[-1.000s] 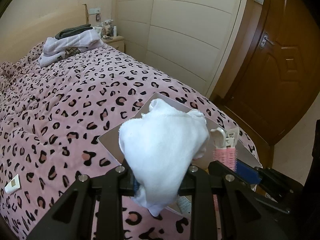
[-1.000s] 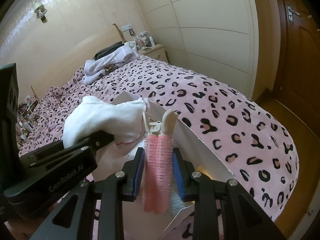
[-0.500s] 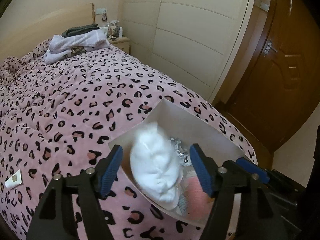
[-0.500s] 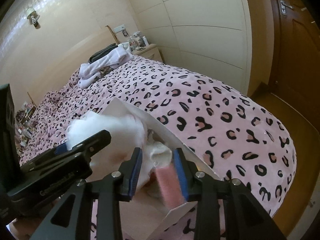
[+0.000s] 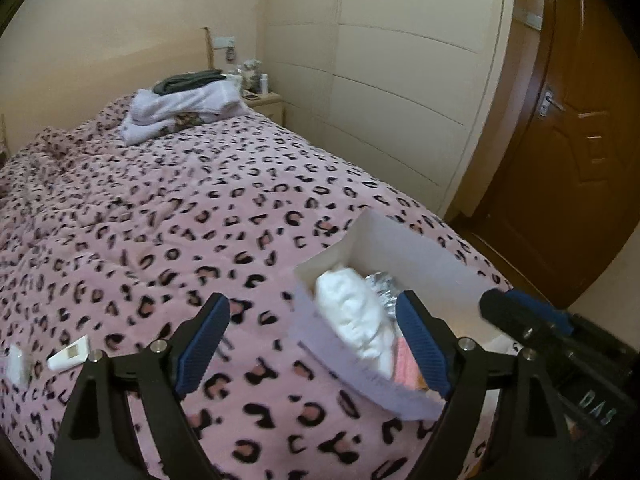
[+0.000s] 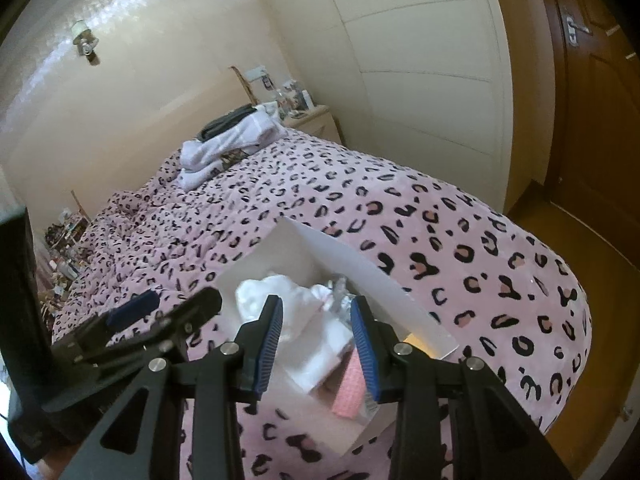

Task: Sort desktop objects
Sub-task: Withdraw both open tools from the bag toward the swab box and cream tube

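Note:
A white cardboard box (image 5: 404,252) (image 6: 320,246) sits on the pink leopard-print bed. Inside lie a white cloth (image 5: 356,312) (image 6: 280,300), a pink hair roller (image 5: 406,364) (image 6: 347,384) and something silvery (image 5: 380,284). My left gripper (image 5: 316,344) is open and empty, just above and to the left of the box. My right gripper (image 6: 318,346) is open and empty above the box's near end. A small white device (image 5: 69,354) and a white packet (image 5: 18,364) lie on the bed at the left.
Folded towels and dark clothes (image 5: 180,108) (image 6: 228,140) are stacked at the head of the bed. A nightstand with bottles (image 5: 260,92) stands behind. A wardrobe wall and a brown door (image 5: 580,140) are on the right. The bed edge drops to a wooden floor (image 6: 580,240).
Both grippers opened: the white cloth dropped from the left and the pink roller from the right into the box. Both grippers then pulled back, the left one shifting left.

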